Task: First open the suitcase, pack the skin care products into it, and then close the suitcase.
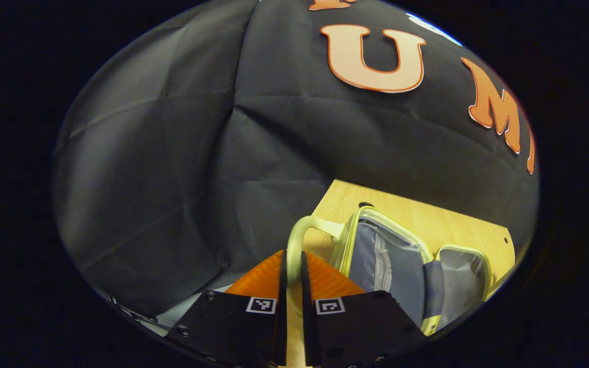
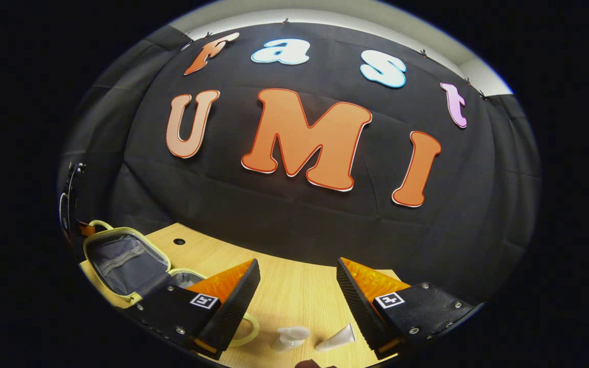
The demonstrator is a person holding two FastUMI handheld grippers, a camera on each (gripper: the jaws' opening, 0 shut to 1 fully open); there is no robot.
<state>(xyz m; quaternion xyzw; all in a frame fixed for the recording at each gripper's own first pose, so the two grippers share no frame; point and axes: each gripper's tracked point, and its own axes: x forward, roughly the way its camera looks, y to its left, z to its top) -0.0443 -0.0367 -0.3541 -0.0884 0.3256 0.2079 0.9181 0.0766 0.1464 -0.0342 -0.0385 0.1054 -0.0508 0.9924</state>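
Note:
The pale yellow suitcase [image 1: 386,255] lies open on the wooden table [image 1: 427,220], its grey lining showing in both halves. My left gripper [image 1: 293,258] is shut on the suitcase's curved pale handle [image 1: 307,225], which runs between the orange fingers. In the right gripper view the open suitcase [image 2: 126,263] sits at the far left. My right gripper [image 2: 297,276] is open over the table with nothing between its fingers. Two small white skin care products [image 2: 290,337] [image 2: 336,340] lie on the wood just below the gap.
A pale loop [image 2: 247,331] lies beside the right gripper's left finger. The table [image 2: 294,296] has a small round hole [image 2: 179,241] near the suitcase. The black cloth wall stands close behind the table's far edge.

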